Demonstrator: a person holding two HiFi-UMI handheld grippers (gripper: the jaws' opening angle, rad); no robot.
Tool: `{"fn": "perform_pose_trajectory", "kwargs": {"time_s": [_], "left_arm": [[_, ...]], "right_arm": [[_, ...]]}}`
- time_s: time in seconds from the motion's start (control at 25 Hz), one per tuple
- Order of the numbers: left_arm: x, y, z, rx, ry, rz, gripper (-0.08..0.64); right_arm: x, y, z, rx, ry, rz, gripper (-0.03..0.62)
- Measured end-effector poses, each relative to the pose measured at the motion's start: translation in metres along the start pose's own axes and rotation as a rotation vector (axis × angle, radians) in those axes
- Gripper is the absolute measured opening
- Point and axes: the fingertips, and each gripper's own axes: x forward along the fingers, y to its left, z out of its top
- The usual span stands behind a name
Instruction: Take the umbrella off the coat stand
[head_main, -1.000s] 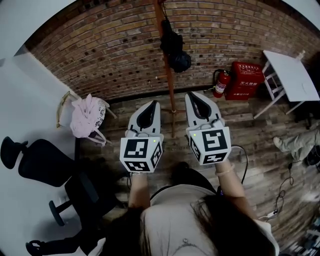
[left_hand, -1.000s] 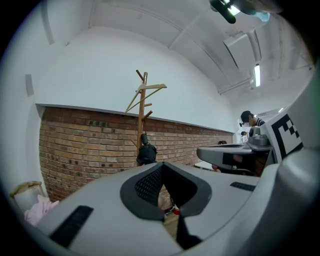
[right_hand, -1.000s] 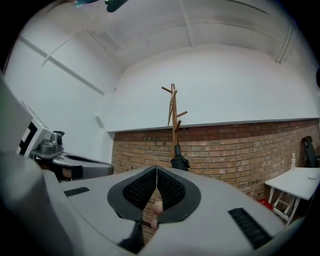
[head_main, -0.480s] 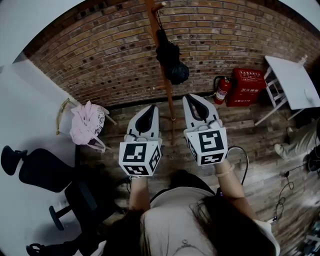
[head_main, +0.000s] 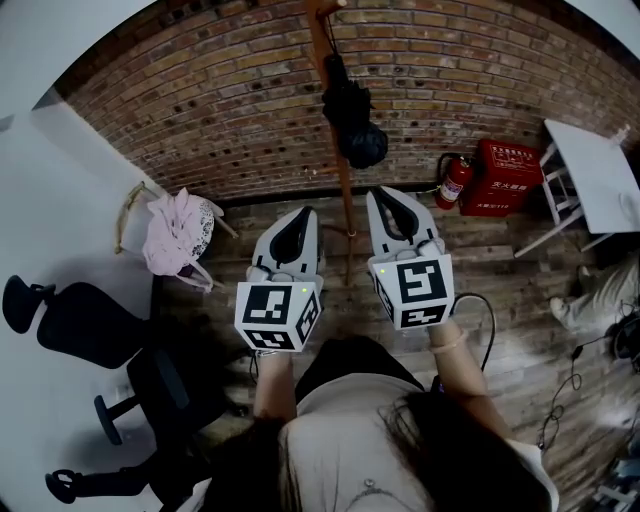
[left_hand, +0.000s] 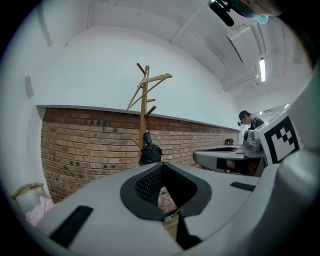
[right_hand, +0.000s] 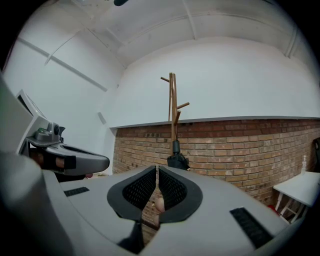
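umbrella (head_main: 353, 112) on coat stand (head_main: 342, 200), wall (head_main: 200, 120) behind

Black folded umbrella (head_main: 352, 112), handle upward, partway up the upright wooden coat stand (head_main: 342, 200).

Even indoor light, ceiling strip lamp (left_hand: 261, 70) glaring, fisheye bending, dark vignetted corners

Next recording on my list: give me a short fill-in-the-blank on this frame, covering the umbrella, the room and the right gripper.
1. The black umbrella hangs on the wooden ____.
2. The wall behind it is built of ____.
3. The right gripper has its jaws ____.
4. The fire extinguisher standing by the wall is coloured ____.

Missing words: coat stand; brick; shut; red.
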Motion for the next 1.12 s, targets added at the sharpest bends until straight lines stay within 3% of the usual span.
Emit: {"fn": "perform_pose_trajectory", "kwargs": {"time_s": [0.72, 1.12], "left_arm": [[0.037, 0.036, -0.003, -0.01, -0.001, -0.043, 0.008], [0.064, 0.063, 0.001, -0.018, -0.012, -0.069, 0.006]], "right_arm": [[0.049, -0.009, -0.009, 0.011, 0.026, -0.033, 0.04], [0.088, -0.018, -0.011, 0.019, 0.038, -0.044, 0.096]]}}
